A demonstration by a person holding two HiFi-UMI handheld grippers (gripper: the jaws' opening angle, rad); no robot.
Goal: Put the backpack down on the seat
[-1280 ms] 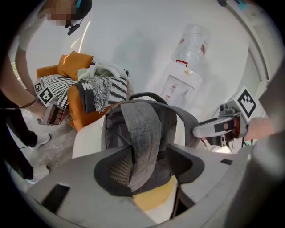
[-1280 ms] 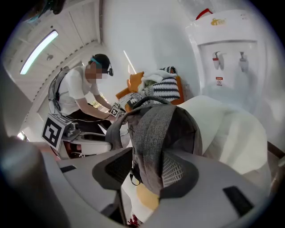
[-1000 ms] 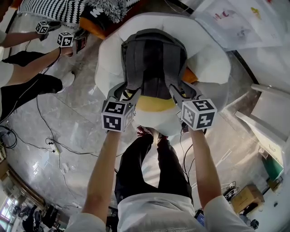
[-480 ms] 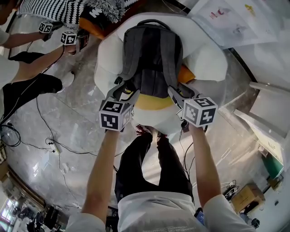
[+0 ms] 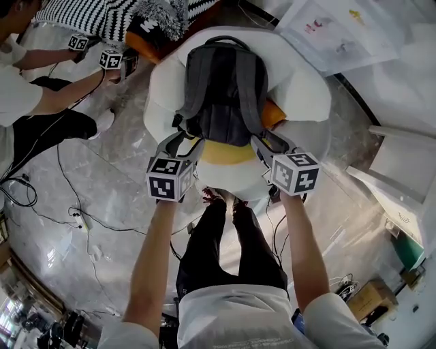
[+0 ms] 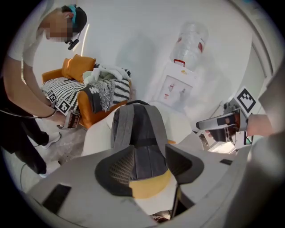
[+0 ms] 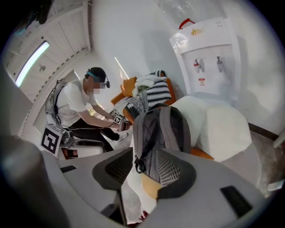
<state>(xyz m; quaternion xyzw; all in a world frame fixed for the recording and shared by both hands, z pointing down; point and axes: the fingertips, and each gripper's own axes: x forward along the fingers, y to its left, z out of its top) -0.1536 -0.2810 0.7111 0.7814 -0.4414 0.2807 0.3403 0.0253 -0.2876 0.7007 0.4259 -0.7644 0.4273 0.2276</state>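
Observation:
A grey backpack [image 5: 221, 88] stands on the seat of a white armchair [image 5: 306, 85], straps toward me, leaning on the chair back. A yellow cushion [image 5: 228, 153] shows under its lower edge. My left gripper [image 5: 180, 144] is open just short of the pack's lower left corner. My right gripper [image 5: 271, 144] is open at the lower right corner. In the left gripper view the backpack [image 6: 138, 133] sits beyond the open gripper [image 6: 150, 156], with nothing between the jaws. In the right gripper view the backpack [image 7: 162, 127] also lies past the open gripper [image 7: 143, 161].
An orange sofa [image 5: 139, 44] with striped blankets [image 5: 95, 17] stands behind the chair at the left. Another person [image 5: 41, 102] with marker-cube grippers works there. Cables [image 5: 75, 215] trail over the marble floor. A water dispenser [image 7: 207, 58] stands by the wall.
Both grippers have drawn back a little from the backpack's lower corners, toward me. The backpack stays leaning on the chair back.

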